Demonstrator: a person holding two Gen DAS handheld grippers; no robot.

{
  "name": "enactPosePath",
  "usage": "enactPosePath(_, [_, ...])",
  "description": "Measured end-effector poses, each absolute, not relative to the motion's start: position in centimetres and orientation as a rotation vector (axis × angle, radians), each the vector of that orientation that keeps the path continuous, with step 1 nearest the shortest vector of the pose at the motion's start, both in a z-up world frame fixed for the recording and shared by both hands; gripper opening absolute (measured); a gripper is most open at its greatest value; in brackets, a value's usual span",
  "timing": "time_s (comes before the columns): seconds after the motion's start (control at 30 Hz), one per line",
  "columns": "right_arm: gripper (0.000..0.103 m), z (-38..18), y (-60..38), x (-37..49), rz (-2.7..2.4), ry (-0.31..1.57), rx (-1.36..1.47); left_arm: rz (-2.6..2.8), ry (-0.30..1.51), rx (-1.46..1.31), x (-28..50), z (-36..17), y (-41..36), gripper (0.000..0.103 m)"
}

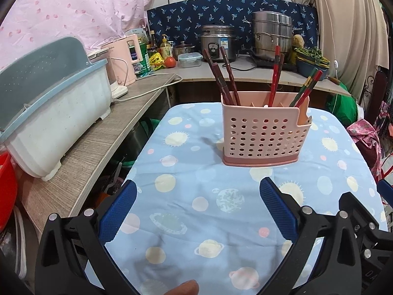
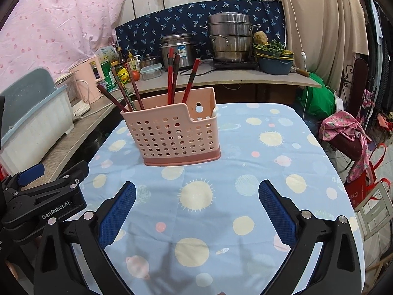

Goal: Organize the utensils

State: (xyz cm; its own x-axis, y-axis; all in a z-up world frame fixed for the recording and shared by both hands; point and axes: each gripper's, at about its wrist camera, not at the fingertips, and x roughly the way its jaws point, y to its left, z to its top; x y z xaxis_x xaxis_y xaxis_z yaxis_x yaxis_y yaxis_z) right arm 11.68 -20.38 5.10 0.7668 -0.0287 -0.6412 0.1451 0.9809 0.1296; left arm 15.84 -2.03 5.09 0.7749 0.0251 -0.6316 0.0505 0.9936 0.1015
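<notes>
Left wrist view: the pink perforated utensil holder (image 1: 264,132) stands upright on the counter (image 1: 186,196) with its blue planet-print cloth, chopsticks (image 1: 227,78) leaning out of its compartments. Near the holder's front, the left gripper (image 1: 197,209) hangs with jaws spread and empty. Beside it, the right gripper (image 2: 196,209) also faces the holder, jaws spread wide, nothing between them.

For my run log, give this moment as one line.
left claw: open, empty | right claw: open, empty | dark red chopsticks: in pink perforated plastic caddy | table: blue planet-print cloth
</notes>
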Motion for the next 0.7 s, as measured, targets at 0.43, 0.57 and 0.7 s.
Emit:
enactPosePath(0.43, [0.097,4.47,-20.46,11.6,-0.105,0.708,0.174,-0.012,0.694,0.133,15.31,4.57,-2.12,0.096])
enactPosePath(0.57, [0.097,4.45,-20.5,11.68,-0.11,0.708,0.165,-0.013,0.697,0.135,15.26,4.5,-2.21,0.096])
enactPosePath(0.7, [0.097,4.42,-20.5,11.69,-0.111,0.707,0.165,-0.009,0.699,0.138,15.33,4.44,-2.24,0.096])
